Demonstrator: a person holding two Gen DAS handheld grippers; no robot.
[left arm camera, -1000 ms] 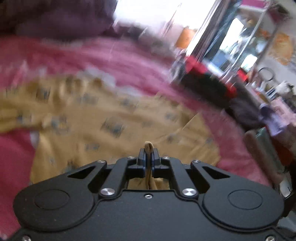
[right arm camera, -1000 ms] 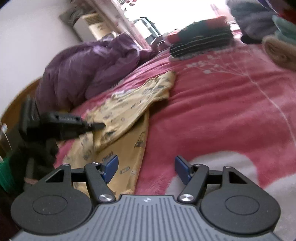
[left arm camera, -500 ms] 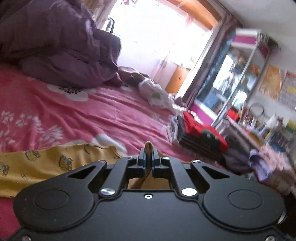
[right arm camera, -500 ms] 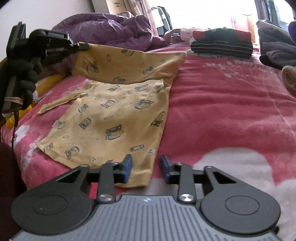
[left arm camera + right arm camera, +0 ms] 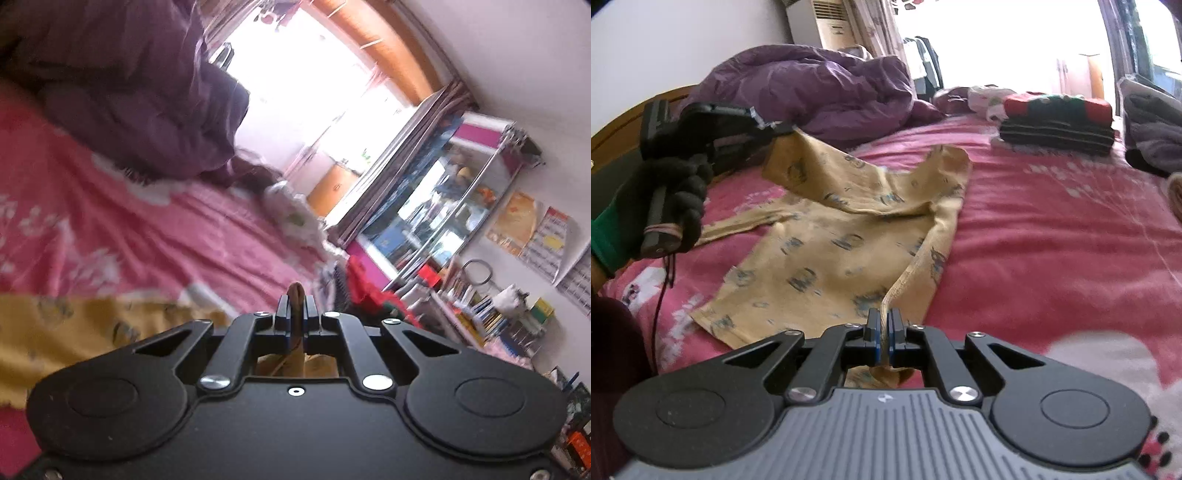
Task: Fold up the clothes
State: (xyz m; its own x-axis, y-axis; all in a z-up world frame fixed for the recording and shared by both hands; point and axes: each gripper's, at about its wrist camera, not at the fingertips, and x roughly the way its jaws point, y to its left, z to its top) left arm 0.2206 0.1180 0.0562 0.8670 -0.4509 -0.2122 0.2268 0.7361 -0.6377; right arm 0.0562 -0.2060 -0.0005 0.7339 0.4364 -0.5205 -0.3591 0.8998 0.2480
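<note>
A yellow printed shirt (image 5: 827, 240) lies spread on the pink bed cover (image 5: 1052, 236). My right gripper (image 5: 885, 332) is shut on the shirt's near hem edge. My left gripper (image 5: 295, 314) is shut on a fold of the same shirt (image 5: 74, 332). In the right wrist view the left gripper (image 5: 783, 127) holds a far corner raised above the bed at the left, so that part of the shirt hangs folded over the rest.
A purple duvet (image 5: 820, 88) is heaped at the head of the bed. A folded stack of dark and red clothes (image 5: 1056, 122) sits at the far right, with grey clothes (image 5: 1152, 129) beside it. A glass cabinet (image 5: 443, 206) and cluttered shelves (image 5: 498, 314) stand beyond the bed.
My right gripper has closed on the shirt's near hem. My left gripper has kept its hold and tilted, with the raised corner still in the air.
</note>
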